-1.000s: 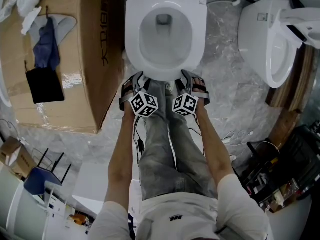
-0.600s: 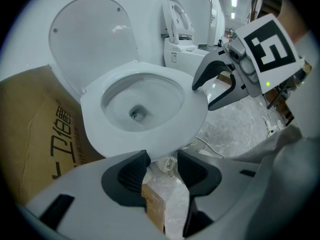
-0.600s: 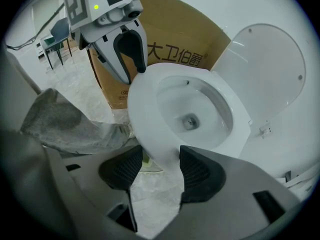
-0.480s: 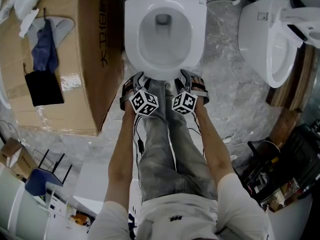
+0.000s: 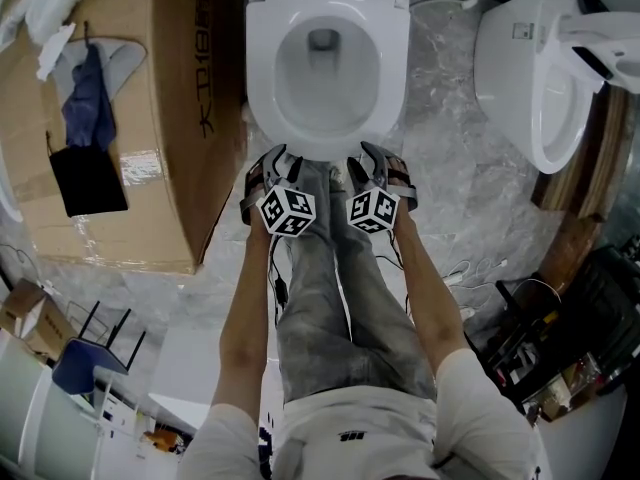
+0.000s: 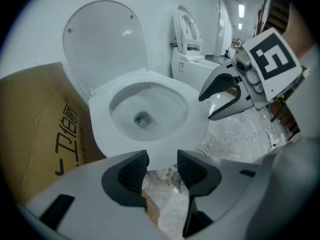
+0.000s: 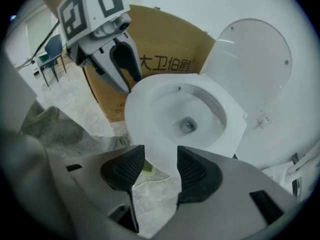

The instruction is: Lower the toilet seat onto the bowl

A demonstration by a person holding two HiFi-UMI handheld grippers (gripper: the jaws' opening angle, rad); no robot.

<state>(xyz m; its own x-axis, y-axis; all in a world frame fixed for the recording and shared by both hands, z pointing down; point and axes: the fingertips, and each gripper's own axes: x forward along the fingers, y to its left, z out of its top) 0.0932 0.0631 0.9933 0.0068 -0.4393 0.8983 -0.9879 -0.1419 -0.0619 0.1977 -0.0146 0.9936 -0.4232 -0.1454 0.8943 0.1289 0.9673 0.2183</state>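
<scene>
We see a cardboard box (image 5: pixel 110 118) at left. Our L claw (image 6: pixel 162 161) hovers near the toilet's front edge, jaws wide apart & empty. Centre: the toilet seat (image 5: pixel 326 146) lies flat on the bowl, lid (image 6: pixel 105 39) upright behind. R claw (image 7: pixel 161 156) alongside, jaws closing w/ nothing between. Far right: a second toilet (image 5: pixel 530 78).

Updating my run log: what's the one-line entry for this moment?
toilet seat: down on bowl | lid: raised | left tool: open, empty, off the seat | right tool: jaws closing, nothing between them
</scene>
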